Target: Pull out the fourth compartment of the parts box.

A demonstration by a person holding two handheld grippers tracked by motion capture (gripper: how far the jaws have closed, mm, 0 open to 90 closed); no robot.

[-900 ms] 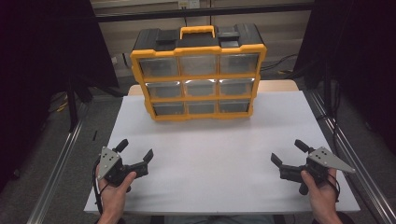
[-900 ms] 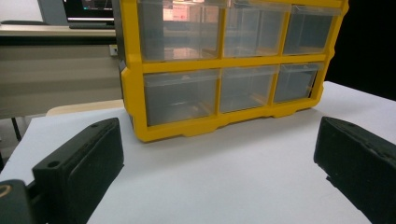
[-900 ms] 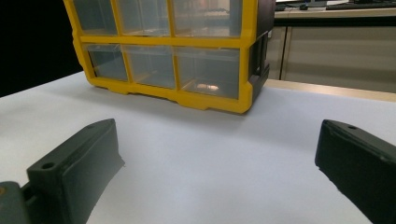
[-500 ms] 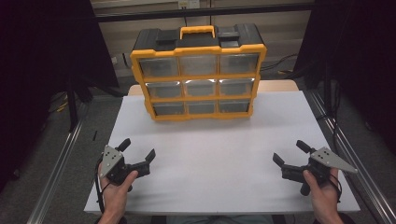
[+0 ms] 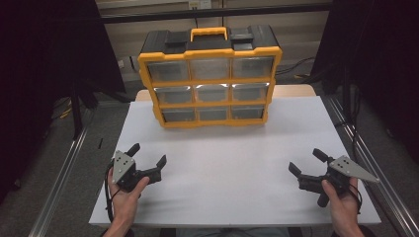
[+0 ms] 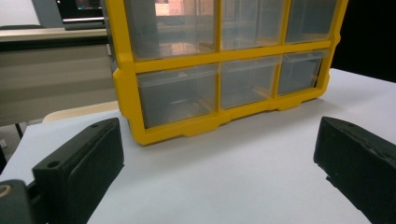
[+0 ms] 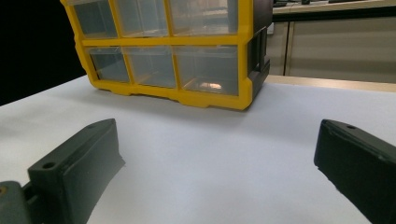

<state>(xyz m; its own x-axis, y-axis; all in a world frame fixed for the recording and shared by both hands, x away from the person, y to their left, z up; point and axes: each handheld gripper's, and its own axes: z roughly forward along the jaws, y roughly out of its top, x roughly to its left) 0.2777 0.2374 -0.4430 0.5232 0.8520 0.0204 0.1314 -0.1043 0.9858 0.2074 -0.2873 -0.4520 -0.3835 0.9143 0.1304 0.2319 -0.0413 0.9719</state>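
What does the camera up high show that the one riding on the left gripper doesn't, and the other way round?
The high view alone takes in the organizer's black top with its yellow handle, all nine drawers, both hands, and the right gripper with its jaws apart. The left gripper view alone gives a close look along the left gripper, its two black jaws standing wide with nothing between them. Both views share the yellow drawer organizer standing on the white table.

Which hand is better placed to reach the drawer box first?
Slightly the left. The left tool sits a bit nearer the drawer box than the right tool, which rests out by the table's right edge. Both are open, empty and aimed at its bottom row.
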